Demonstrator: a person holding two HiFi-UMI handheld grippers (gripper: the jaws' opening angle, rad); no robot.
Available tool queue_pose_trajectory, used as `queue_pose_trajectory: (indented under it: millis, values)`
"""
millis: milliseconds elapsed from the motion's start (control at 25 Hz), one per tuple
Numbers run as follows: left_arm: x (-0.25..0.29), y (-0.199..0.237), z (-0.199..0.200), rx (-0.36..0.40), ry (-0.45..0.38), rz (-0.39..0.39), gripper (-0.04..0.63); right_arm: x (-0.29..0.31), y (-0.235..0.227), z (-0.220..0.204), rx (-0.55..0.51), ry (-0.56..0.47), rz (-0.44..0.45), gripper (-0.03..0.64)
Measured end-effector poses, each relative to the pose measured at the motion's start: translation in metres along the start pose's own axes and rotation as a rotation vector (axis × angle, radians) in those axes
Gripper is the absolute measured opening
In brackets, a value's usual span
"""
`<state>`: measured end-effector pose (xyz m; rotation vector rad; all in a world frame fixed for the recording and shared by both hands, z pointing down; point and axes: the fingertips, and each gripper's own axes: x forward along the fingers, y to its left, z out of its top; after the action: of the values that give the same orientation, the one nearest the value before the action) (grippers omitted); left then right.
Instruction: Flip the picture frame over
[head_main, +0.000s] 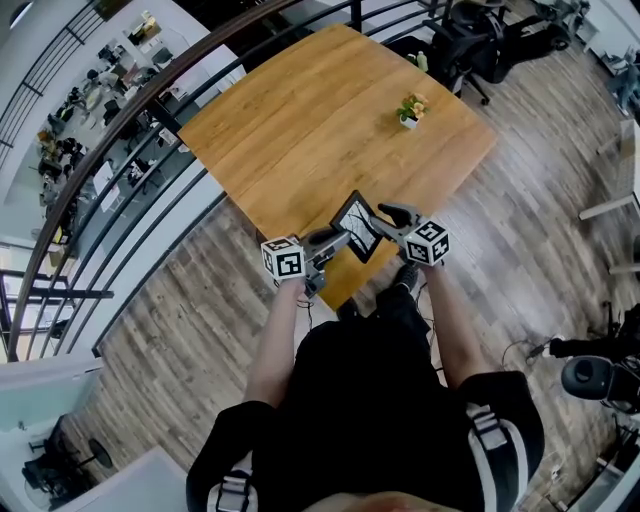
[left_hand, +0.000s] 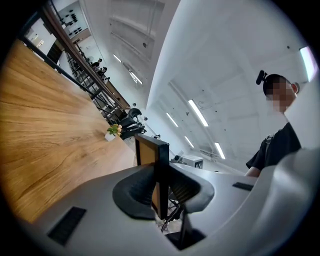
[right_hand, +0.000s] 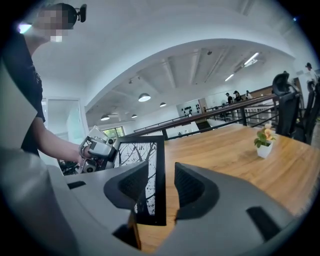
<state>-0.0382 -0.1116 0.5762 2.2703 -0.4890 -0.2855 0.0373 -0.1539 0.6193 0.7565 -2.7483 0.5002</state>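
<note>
Fingers (left_hand: 131, 192) of left gripper (left_hand: 161, 190) clamp picture frame (left_hand: 159, 157); right gripper (right_hand: 167, 192) straddles opposite edge, gap at one pad, unclamped. We hold frame on edge over tabletop (head_main: 300, 130) near corner; flip axis, we judge, runs gripper-to-gripper.

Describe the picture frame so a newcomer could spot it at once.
Start at the wooden table. At its near edge, just before the person, is the picture frame: flat, black-rimmed, showing a bare-branch print, unlike the small potted plant farther across.

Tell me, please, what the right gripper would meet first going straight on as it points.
The black picture frame with the tree print, standing between its jaws; past that, probably the left gripper gripping the far edge, though depth is unclear.
</note>
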Motion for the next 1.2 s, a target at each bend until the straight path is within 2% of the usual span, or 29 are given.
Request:
queue_pose_trajectory:
  millis: [240,520,680,880,1200]
  values:
    - [-0.001,-0.013,0.001,0.000,-0.002,-0.065,0.094,-0.002,0.004,0.000,0.058,-0.016,0.056,0.170]
    - [-0.003,-0.030,0.006,0.020,0.024,-0.168,0.094,-0.013,0.016,0.004,0.200,-0.055,0.252,0.149]
    - [-0.003,-0.030,0.003,0.032,0.048,-0.188,0.094,-0.016,0.022,0.003,0.232,-0.038,0.312,0.110]
    - [-0.002,-0.027,0.002,0.030,0.039,-0.182,0.094,-0.017,0.020,0.001,0.236,-0.050,0.295,0.103]
    - [-0.002,-0.015,0.002,0.010,0.032,-0.084,0.092,-0.019,0.017,-0.001,0.187,-0.063,0.196,0.097]
